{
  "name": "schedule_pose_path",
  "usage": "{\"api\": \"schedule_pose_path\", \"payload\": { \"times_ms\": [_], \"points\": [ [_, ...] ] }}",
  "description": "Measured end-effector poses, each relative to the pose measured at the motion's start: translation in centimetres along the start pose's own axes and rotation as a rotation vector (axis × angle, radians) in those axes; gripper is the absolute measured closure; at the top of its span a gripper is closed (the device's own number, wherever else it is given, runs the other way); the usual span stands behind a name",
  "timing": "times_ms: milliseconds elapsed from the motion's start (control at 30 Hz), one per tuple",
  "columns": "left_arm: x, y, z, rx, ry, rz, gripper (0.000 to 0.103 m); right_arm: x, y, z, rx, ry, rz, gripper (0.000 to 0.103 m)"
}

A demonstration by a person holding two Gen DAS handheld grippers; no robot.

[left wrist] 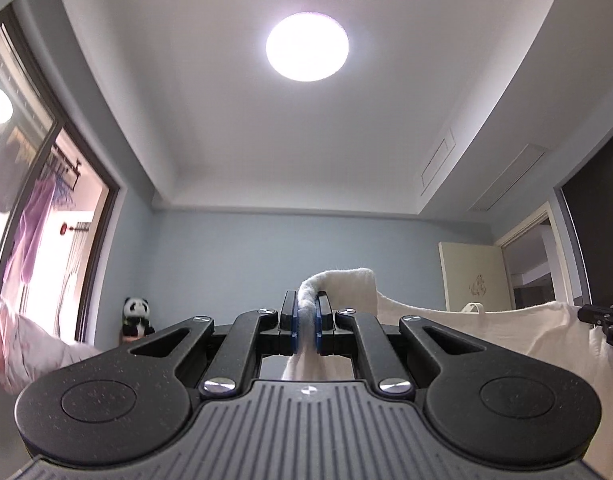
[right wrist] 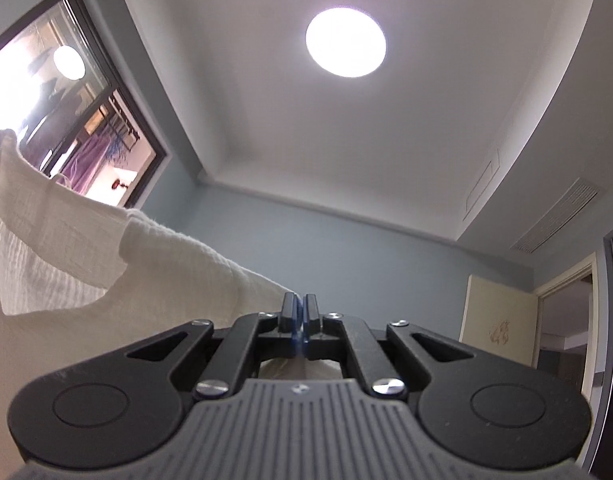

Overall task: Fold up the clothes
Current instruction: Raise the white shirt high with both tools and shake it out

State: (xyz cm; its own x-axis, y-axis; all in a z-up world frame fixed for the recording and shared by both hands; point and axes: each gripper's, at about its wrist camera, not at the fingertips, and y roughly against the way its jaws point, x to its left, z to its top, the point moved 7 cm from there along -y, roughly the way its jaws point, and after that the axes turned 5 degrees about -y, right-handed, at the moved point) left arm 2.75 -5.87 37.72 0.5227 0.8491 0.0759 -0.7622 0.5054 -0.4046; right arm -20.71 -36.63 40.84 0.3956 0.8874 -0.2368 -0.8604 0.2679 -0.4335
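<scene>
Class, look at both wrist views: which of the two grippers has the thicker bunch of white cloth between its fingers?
The left gripper: a thick roll of the white garment fills its gap. The right gripper is nearly closed, pinching only a thin edge.

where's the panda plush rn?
Left wrist view, lower left: the panda plush sits against the blue wall beside the dark window frame, left of the left tongs.

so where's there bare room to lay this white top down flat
No laying surface shows; both cameras tilt up at the ceiling. The white garment hangs stretched between left gripper and right gripper. Low left is crowded: pink bedding, toy panda.
</scene>
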Motion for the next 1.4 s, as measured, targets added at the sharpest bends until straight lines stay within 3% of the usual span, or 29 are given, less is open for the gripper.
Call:
{"api": "schedule_pose_path", "payload": {
  "times_ms": [133, 267, 533, 733, 1000, 1267, 1400],
  "points": [
    [-0.6, 0.3, 0.5, 0.002, -0.024, 0.011, 0.097, -0.1, 1.8, 0.7, -0.01, -0.01, 0.018, 0.1],
    [-1.3, -0.5, -0.6, 0.067, -0.045, 0.024, 0.097, 0.0, 1.2, -1.1, 0.025, -0.019, 0.036, 0.1],
    [-2.0, -6.2, -9.0, 0.269, -0.076, 0.017, 0.097, 0.4, -3.6, -9.8, 0.185, -0.031, 0.06, 0.1],
    [-2.9, -12.2, -20.2, 0.48, -0.082, -0.013, 0.097, 0.8, -9.4, -20.0, 0.368, -0.047, 0.078, 0.1],
    [-3.6, -18.8, -38.0, 0.773, -0.089, -0.038, 0.097, 2.0, -16.9, -39.2, 0.67, -0.102, 0.101, 0.1],
    [-3.9, -27.2, -51.4, 0.924, -0.145, 0.013, 0.097, 3.7, -25.3, -55.0, 0.845, -0.096, 0.064, 0.1],
    [-4.3, -28.6, -58.2, 1.028, -0.154, 0.026, 0.097, 4.4, -29.0, -62.1, 0.945, -0.089, 0.021, 0.1]
  ]
}}
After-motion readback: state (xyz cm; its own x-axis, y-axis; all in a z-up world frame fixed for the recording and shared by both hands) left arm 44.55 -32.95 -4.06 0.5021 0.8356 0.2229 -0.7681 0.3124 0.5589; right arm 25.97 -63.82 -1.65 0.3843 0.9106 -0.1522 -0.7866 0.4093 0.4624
